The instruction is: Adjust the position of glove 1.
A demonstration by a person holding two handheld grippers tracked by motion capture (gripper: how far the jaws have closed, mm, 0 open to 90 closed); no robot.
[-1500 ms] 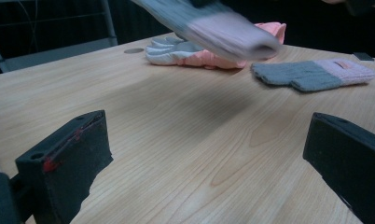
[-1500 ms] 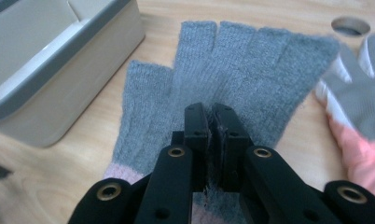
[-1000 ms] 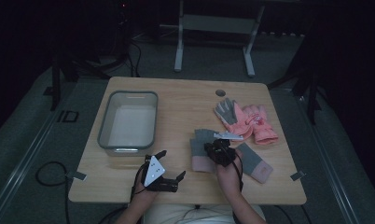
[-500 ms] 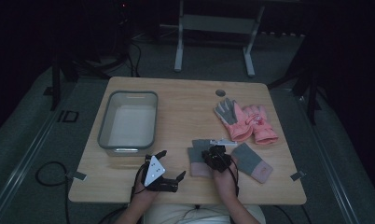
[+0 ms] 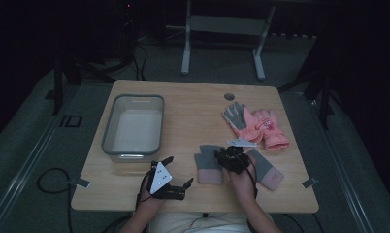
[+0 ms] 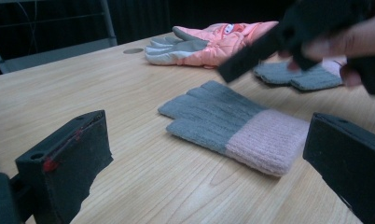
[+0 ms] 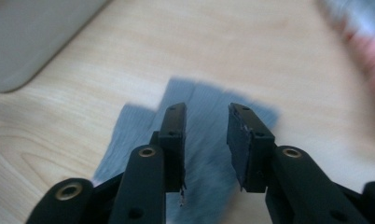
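Observation:
Two grey knit gloves with pink cuffs lie flat on the wooden table [image 5: 193, 111]: one [image 5: 210, 166] near the front middle, the other [image 5: 266, 169] to its right. My right gripper [image 5: 228, 158] hovers between them, over the left glove [image 7: 209, 158]. Its jaws have just been opening. They stand a little apart [image 7: 206, 112] with nothing pressed between them. My left gripper [image 5: 178, 171] rests near the front edge, open wide [image 6: 206, 123], pointing at the same glove [image 6: 232, 123]. A pink and grey glove pair [image 5: 258, 125] lies farther back on the right.
A grey plastic bin [image 5: 105, 141] stands on the left half of the table. A small dark round hole [image 5: 229, 96] marks the far edge. A metal stand [image 5: 222, 24] stands on the floor behind the table. The person's right hand [image 6: 349, 42] shows in the left gripper view.
My right gripper has shifted slightly over the grey gloves, toward the person and then back a little. The left gripper and the gloves lie as before.

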